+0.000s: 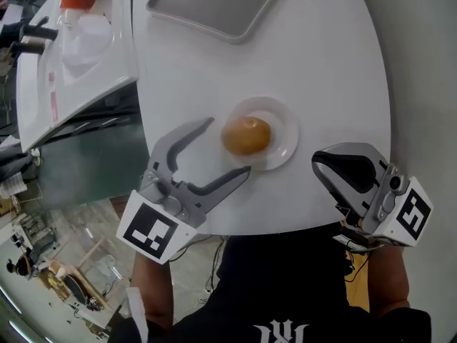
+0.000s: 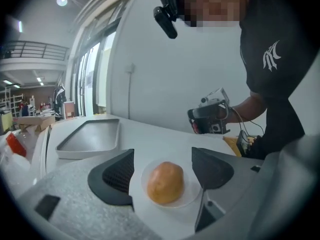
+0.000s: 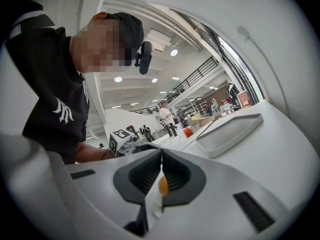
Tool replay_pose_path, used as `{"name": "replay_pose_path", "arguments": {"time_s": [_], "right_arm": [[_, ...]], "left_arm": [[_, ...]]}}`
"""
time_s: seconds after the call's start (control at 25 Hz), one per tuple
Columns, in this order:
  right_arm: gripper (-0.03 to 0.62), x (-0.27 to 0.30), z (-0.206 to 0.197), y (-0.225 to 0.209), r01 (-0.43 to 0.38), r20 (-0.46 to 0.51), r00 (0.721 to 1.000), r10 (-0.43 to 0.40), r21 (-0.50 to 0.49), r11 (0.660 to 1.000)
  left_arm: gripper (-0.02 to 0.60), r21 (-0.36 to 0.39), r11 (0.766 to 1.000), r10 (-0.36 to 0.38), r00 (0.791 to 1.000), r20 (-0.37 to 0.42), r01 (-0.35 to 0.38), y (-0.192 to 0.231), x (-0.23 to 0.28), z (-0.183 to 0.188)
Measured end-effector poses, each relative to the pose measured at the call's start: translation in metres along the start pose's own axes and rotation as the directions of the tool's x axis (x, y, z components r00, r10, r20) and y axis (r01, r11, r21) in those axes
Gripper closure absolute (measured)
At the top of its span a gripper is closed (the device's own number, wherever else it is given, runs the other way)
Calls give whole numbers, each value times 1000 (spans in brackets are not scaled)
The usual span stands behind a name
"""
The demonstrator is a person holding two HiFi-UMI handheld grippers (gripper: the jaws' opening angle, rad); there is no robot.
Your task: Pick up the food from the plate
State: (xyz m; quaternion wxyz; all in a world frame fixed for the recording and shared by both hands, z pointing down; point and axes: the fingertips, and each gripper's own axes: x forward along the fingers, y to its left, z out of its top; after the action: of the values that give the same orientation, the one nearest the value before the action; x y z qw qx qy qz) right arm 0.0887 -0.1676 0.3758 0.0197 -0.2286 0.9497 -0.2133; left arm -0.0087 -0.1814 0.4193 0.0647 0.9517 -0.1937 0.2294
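Our left gripper's (image 1: 229,146) jaws gape, the food (image 1: 246,136) just ahead, untouched. Right gripper (image 1: 325,166) is clenched, empty. The food lies on the plate (image 1: 286,130), long axis roughly along our left jaws. Tray (image 1: 214,6) is well beyond, on the same table (image 1: 321,63).

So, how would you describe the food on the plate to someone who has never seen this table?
Start at the big white round table; a grey tray lies at its far side. Closer to the near edge stands a small pale plate, and on it sits the food. It is the only round, golden-orange thing there, like a bun.
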Motion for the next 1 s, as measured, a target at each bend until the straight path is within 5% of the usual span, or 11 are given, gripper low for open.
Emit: {"name": "replay_pose_path", "arguments": {"time_s": [0.52,1.0], "right_arm": [[590,0,-10,-30,7,8,1000,-7,30,1000],[591,-6,-13,-35,37,24,999,-37,18,999]], "left_arm": [[71,51,997,-51,995,-84,55,5,48,-27],[68,87,990,-89,979,-182,107,-5,65,-57]]}}
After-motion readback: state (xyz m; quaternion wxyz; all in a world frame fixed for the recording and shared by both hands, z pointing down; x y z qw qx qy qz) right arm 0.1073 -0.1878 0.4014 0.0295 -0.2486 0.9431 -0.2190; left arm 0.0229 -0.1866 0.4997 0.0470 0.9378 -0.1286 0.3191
